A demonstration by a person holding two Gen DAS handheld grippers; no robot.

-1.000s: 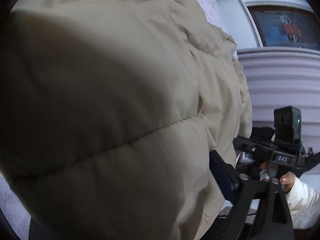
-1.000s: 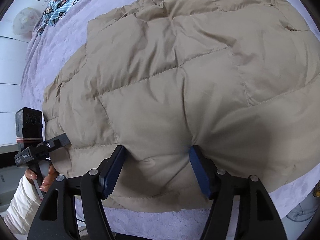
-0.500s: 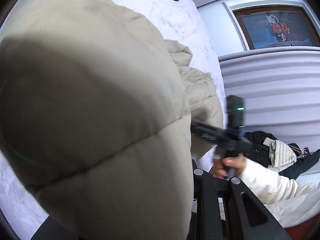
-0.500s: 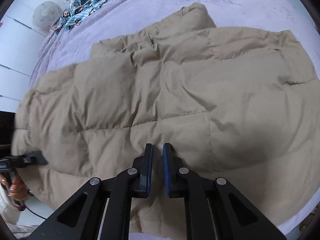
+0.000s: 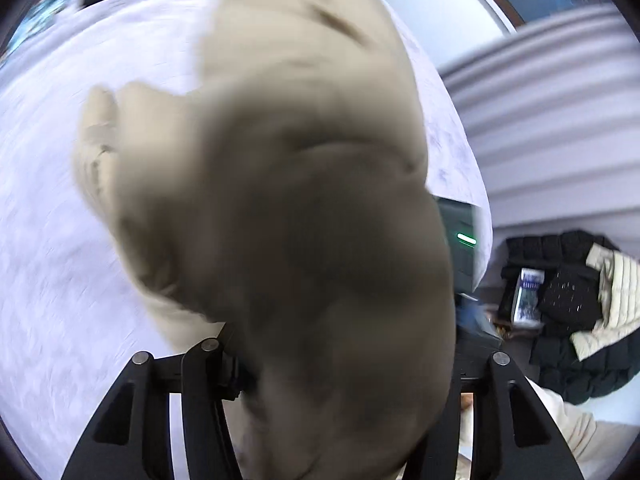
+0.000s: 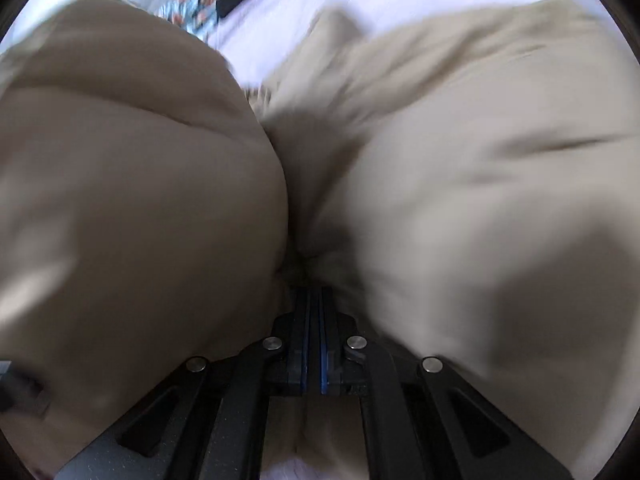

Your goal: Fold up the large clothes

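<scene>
The right hand-held gripper (image 6: 315, 300) is pinched tight on the puffy tan coat (image 6: 460, 168), which bulges on both sides. The coat hides the left hand-held gripper (image 5: 328, 360), so I cannot tell its state.

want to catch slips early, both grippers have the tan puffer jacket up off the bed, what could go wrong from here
The right gripper pinches only a thin gather of the tan puffer jacket, so the slick, bulky fabric could slip out mid-fold. The jacket fills the left wrist view and hides the left gripper, so its grip cannot be checked. A loose part may fold crooked on the bed.
</scene>
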